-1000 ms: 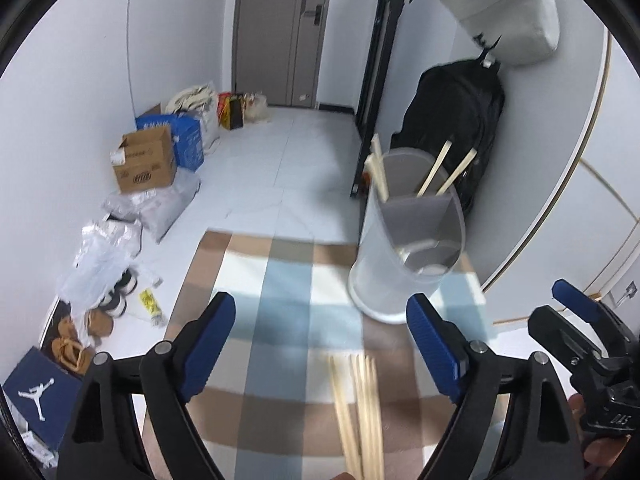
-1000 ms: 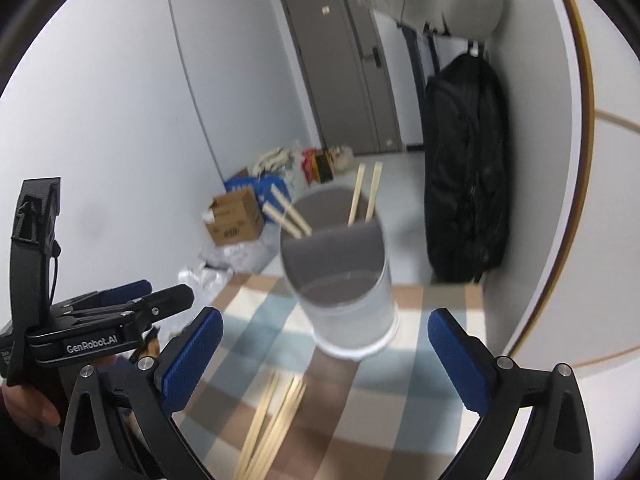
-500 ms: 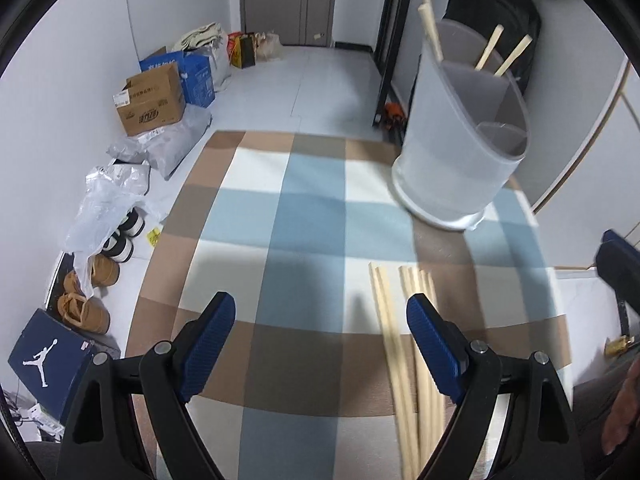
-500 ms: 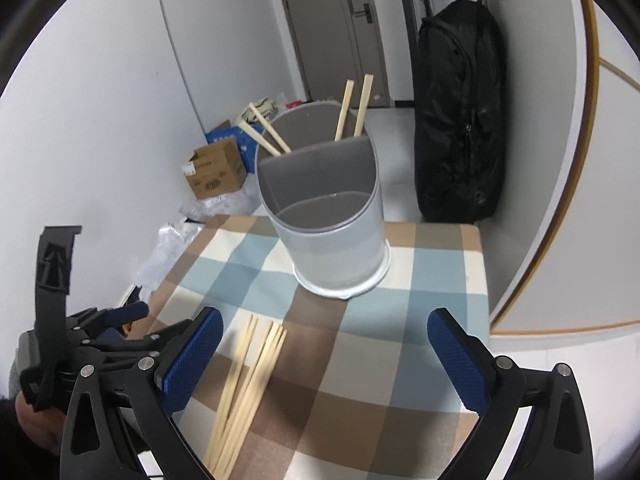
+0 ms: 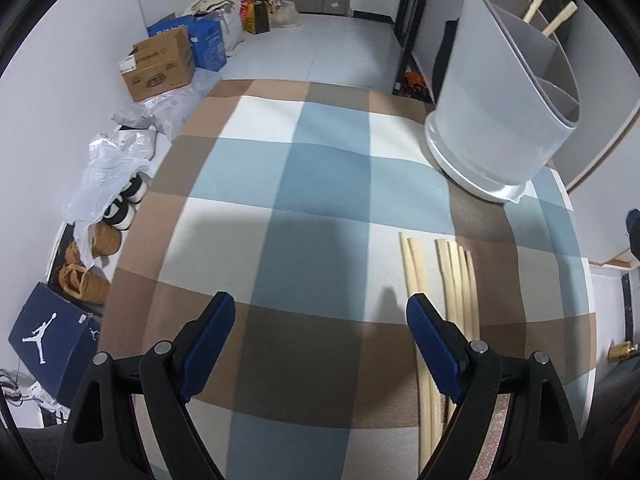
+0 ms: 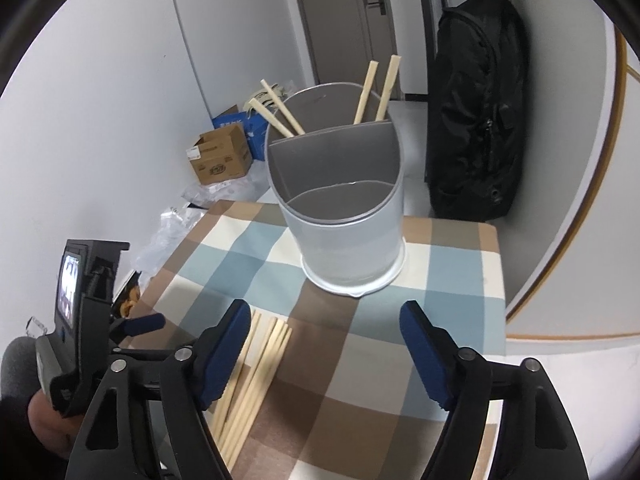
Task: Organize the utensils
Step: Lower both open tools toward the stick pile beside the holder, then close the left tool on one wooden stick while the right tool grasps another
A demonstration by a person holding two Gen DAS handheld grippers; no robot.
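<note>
Several loose chopsticks (image 5: 448, 292) are lying side by side on the checked tablecloth (image 5: 320, 184), and we are getting ready to lift them into the grey divided utensil holder (image 6: 340, 208) that is standing near the far end of the table. Four chopsticks are already leaning in its rear compartments, two to each side, while the front compartment is showing empty as far as we can see.

We are holding the left gripper (image 5: 320, 332) with its jaws standing wide and nothing between them; its right pad is hanging just beside the near part of the bundle, over the cloth. We are narrowing the jaws of the right gripper (image 6: 326, 344) at this moment, with only bare cloth between them and its left pad just over the bundle's edge.

To do this step well, we judge that we should be bringing one gripper across the sticks rather than along them, so the pads are closing on the narrow sides of a single pair. The sticks are thin and smooth, so they are likely rolling or fanning if pinched near a tip; gripping nearer the middle should be keeping them level. The other gripper should be staying clear.
</note>
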